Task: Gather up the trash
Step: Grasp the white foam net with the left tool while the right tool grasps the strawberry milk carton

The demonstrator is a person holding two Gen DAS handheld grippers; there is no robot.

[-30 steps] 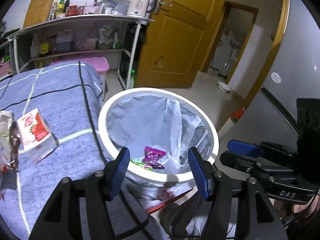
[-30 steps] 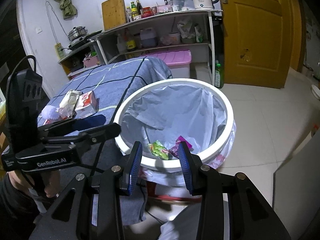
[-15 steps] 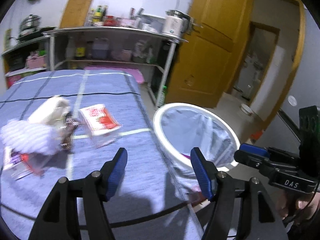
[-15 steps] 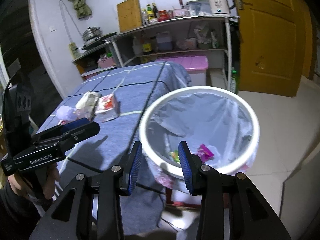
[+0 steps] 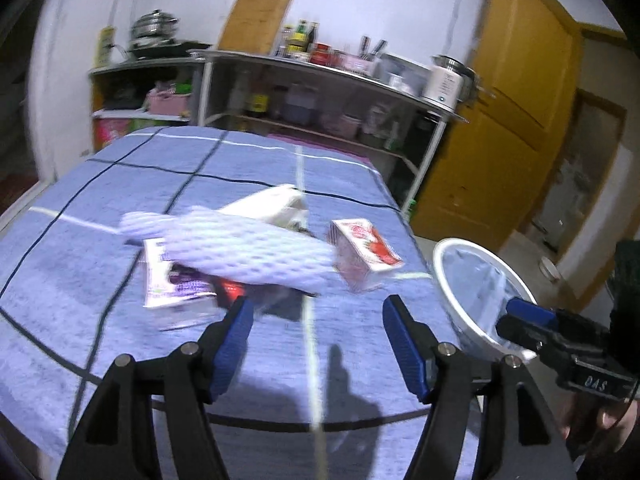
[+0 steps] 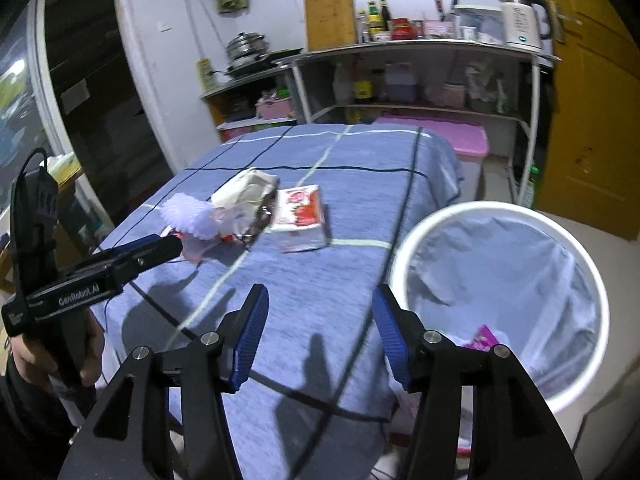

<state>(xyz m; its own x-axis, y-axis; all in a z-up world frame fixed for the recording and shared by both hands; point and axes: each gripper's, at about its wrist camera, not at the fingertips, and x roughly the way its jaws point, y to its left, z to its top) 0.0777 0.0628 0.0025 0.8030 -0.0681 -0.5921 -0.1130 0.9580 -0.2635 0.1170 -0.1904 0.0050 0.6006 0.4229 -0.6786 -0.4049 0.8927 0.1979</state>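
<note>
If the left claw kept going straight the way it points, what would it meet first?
Probably the white foam net, which lies atop the trash pile just ahead of the open left claw; motion blur leaves depth unclear. Nothing is between its jaws.

My feeds are cool and dim, lit from above and behind: finger shadows fall forward on the blue tablecloth (image 6: 320, 280). The left view smears with motion blur, worst on the foam net (image 5: 248, 252). Fisheye bends and blackens every corner.
</note>
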